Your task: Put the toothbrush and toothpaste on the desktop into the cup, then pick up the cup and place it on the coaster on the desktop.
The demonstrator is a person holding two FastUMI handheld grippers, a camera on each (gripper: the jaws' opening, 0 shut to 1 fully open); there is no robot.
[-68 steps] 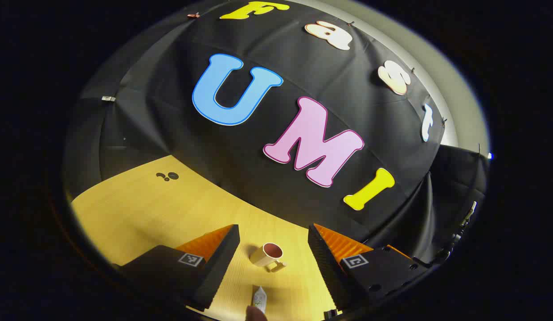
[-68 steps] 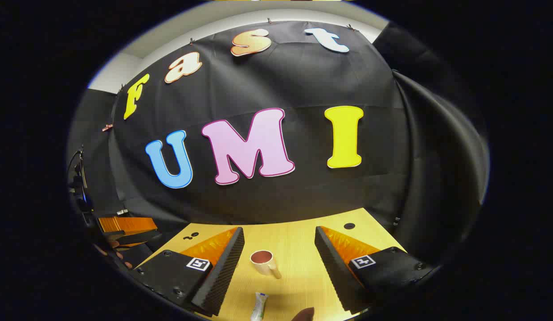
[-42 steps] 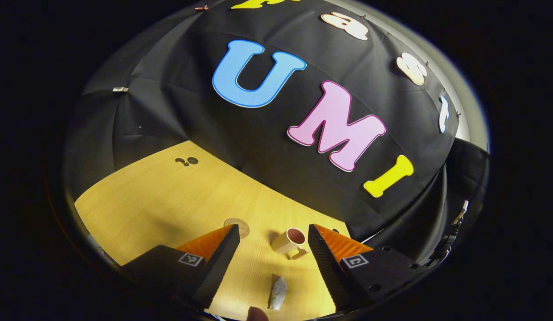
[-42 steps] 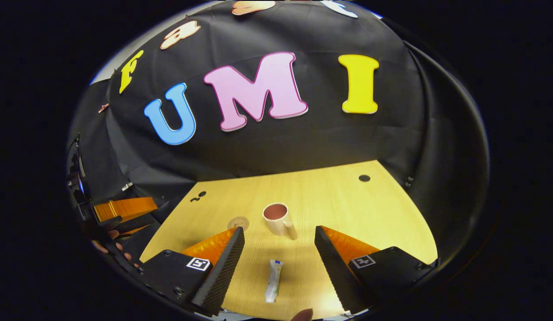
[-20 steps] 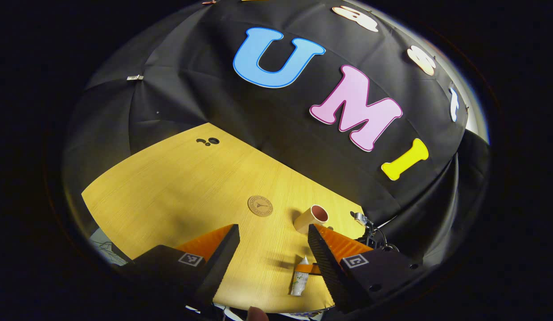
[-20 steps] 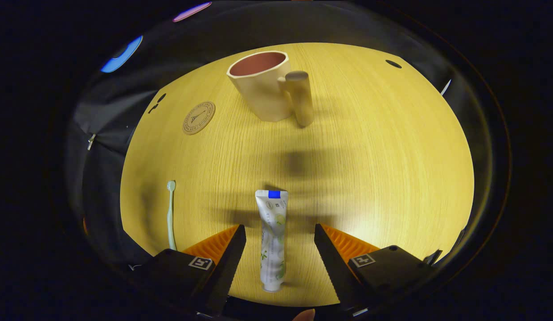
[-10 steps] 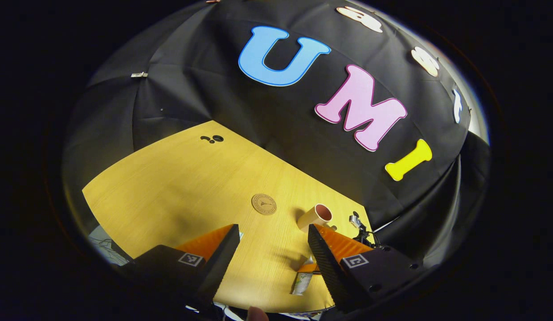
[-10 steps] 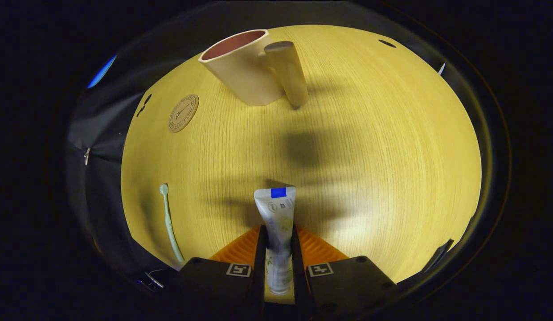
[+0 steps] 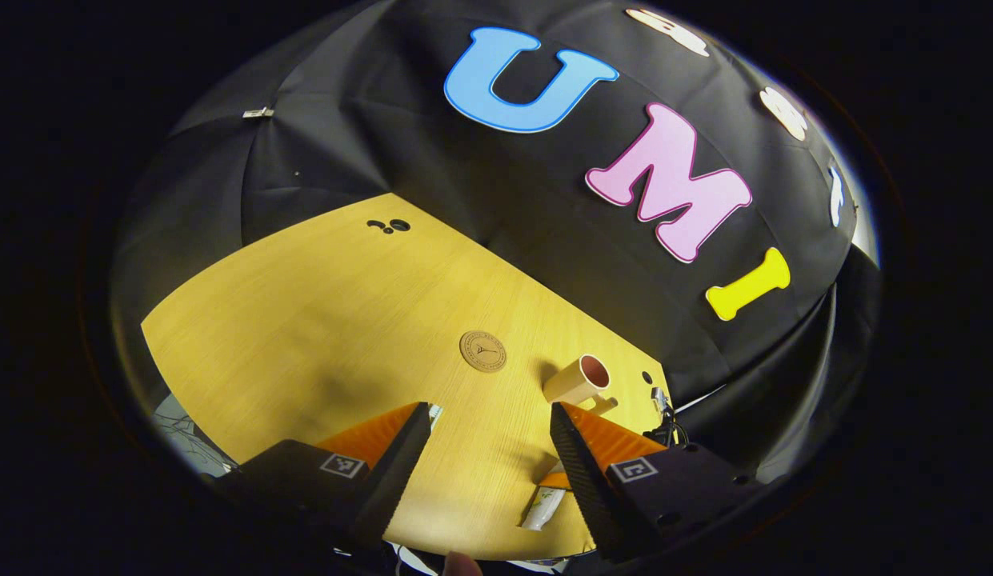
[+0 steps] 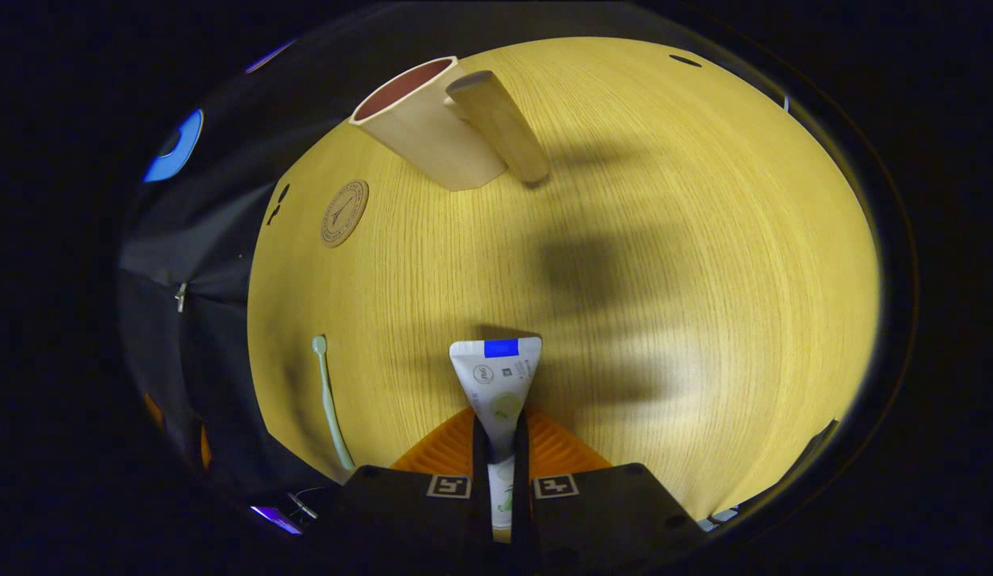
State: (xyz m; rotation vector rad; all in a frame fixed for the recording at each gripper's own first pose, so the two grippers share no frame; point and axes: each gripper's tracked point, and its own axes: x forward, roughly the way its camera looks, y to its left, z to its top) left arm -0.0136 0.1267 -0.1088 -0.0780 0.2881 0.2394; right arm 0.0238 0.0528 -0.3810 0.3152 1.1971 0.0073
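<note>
Your right gripper (image 10: pixel 500 448) has its fingers closed on the toothpaste (image 10: pixel 497 384), both of them pressing the tube's sides with the flat crimped end sticking forward past the tips over the surface (image 10: pixel 664 240). In the right gripper view the toothbrush (image 10: pixel 330 404) lies flat on the wood off to the left of the tube, well apart from it, with its head pointing away from you. The cup (image 10: pixel 428 128) stands farther ahead near the far edge, its opening facing up and its thick handle (image 10: pixel 498 128) turned toward the right. The round coaster (image 10: pixel 344 212) lies flat to the left of the cup, near it but not touching. Your left gripper (image 9: pixel 484 456) has its fingers spread wide with nothing between them, held above the surface (image 9: pixel 320 320). In the left gripper view the coaster (image 9: pixel 482 351) sits ahead between the two fingers, and the cup (image 9: pixel 580 379) stands just to the right of it, close above the right finger's tip. Lower down in that view, the toothpaste (image 9: pixel 544 506) shows beside the right finger, with part of your other gripper around it; how the tube lies there is hard to tell.
</note>
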